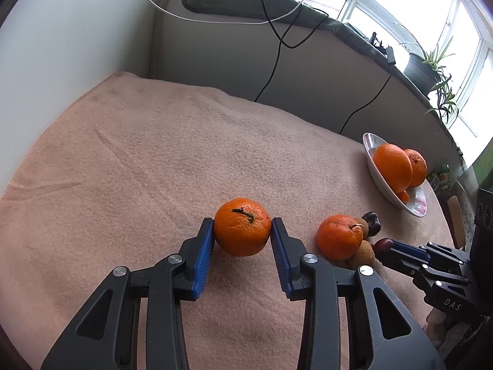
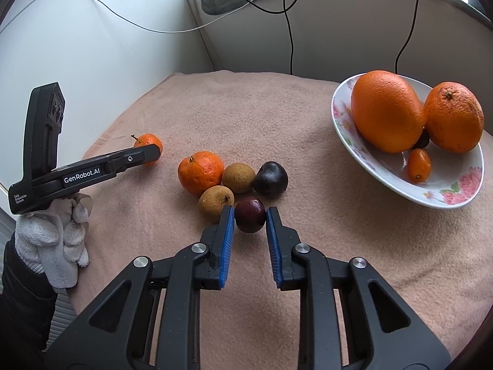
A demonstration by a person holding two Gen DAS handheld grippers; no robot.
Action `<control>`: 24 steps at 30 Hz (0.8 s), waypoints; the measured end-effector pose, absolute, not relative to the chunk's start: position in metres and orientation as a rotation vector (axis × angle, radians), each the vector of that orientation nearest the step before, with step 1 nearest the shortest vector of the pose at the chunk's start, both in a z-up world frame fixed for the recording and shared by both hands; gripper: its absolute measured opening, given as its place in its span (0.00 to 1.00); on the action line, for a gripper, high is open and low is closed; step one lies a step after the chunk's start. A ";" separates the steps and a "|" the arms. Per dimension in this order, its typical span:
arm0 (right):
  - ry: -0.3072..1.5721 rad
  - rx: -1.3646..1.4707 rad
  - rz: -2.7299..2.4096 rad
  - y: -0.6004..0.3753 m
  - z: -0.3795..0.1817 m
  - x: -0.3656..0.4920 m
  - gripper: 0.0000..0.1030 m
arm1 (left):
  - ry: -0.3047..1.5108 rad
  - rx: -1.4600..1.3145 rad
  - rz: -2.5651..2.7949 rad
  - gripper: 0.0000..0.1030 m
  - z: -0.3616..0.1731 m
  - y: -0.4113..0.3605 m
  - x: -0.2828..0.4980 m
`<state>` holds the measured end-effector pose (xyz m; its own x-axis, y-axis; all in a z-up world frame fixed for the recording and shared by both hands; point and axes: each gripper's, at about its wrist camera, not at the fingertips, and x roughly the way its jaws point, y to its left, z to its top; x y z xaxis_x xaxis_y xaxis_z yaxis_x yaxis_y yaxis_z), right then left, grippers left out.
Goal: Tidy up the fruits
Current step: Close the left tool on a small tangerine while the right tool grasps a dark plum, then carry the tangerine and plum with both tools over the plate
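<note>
Pinching a mandarin (image 1: 242, 226) between blue pads (image 1: 205, 259), left gripper (image 1: 242, 234) clamped; right gripper (image 2: 250, 220) clamped on a dark plum (image 2: 250, 218) beside the loose fruit. Both on the cloth (image 2: 308, 262), pick step under way. Next, likely: lifting clear, carrying to the plate (image 2: 342, 123) well right, already holding oranges (image 2: 386, 111).

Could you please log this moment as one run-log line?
left gripper: shut on mandarin | right gripper: shut on dark red fruit | plate: holds oranges
</note>
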<state>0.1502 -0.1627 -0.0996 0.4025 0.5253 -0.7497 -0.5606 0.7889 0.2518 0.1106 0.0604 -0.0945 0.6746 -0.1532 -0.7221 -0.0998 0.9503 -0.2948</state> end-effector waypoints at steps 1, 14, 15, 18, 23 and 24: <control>0.928 -0.040 0.684 -0.165 -0.099 0.150 0.22 | 0.831 -0.324 -0.034 0.34 -0.093 0.059 0.109; 0.892 0.009 0.648 -0.195 -0.084 0.141 0.22 | 0.781 -0.303 -0.105 0.34 -0.068 0.030 0.096; 0.889 0.014 0.645 -0.197 -0.083 0.140 0.22 | 0.777 -0.302 -0.112 0.34 -0.066 0.027 0.096; 0.879 0.026 0.634 -0.205 -0.079 0.138 0.22 | 0.767 -0.296 -0.135 0.34 -0.060 0.017 0.095; 0.860 0.044 0.613 -0.217 -0.074 0.137 0.22 | 0.750 -0.276 -0.176 0.34 -0.050 -0.003 0.093; 0.857 0.049 0.609 -0.220 -0.073 0.137 0.22 | 0.747 -0.272 -0.184 0.34 -0.048 -0.006 0.092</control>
<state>0.1368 -0.2196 -0.0733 0.4971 0.5214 -0.6936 -0.4833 0.8302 0.2777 0.0924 -0.0064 -0.0479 0.7200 -0.2604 -0.6433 0.0680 0.9489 -0.3080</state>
